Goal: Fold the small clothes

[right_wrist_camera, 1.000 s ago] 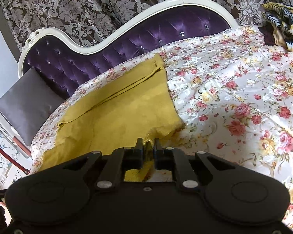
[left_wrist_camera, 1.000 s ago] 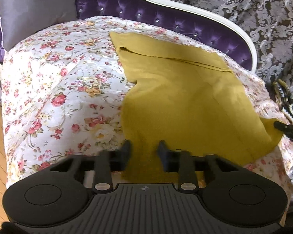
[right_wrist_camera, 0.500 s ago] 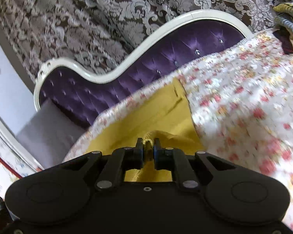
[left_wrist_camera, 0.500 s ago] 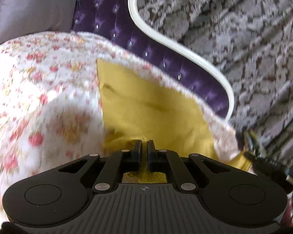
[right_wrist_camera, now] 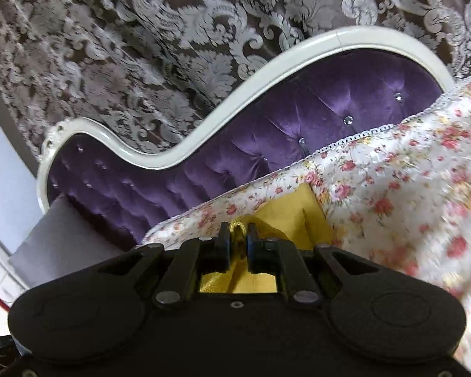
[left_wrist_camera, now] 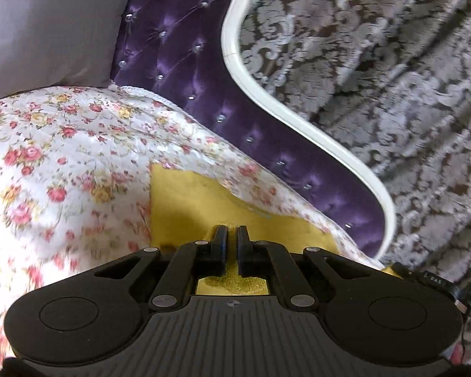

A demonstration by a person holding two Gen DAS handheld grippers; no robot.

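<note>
Left wrist view: my left hand-held gripper (left_wrist_camera: 231,235) has its jaws together, clamped on a bunched edge of the yellow garment (left_wrist_camera: 185,207). More yellow cloth lies flat just ahead of the fingertips and spreads to both sides on the floral bedspread (left_wrist_camera: 62,157). Beyond it runs the purple tufted headboard (left_wrist_camera: 204,94) with its white frame. A grey pillow (left_wrist_camera: 47,22) leans at the far left. Patterned curtain (left_wrist_camera: 376,78) fills the right.

Right wrist view: my right hand-held gripper (right_wrist_camera: 238,238) is closed on a raised fold of the same yellow garment (right_wrist_camera: 285,213), pinched between the pads. Flat yellow cloth lies just ahead and right of the fingertips on the floral bedspread (right_wrist_camera: 408,172). The headboard (right_wrist_camera: 298,125) stands beyond.
</note>
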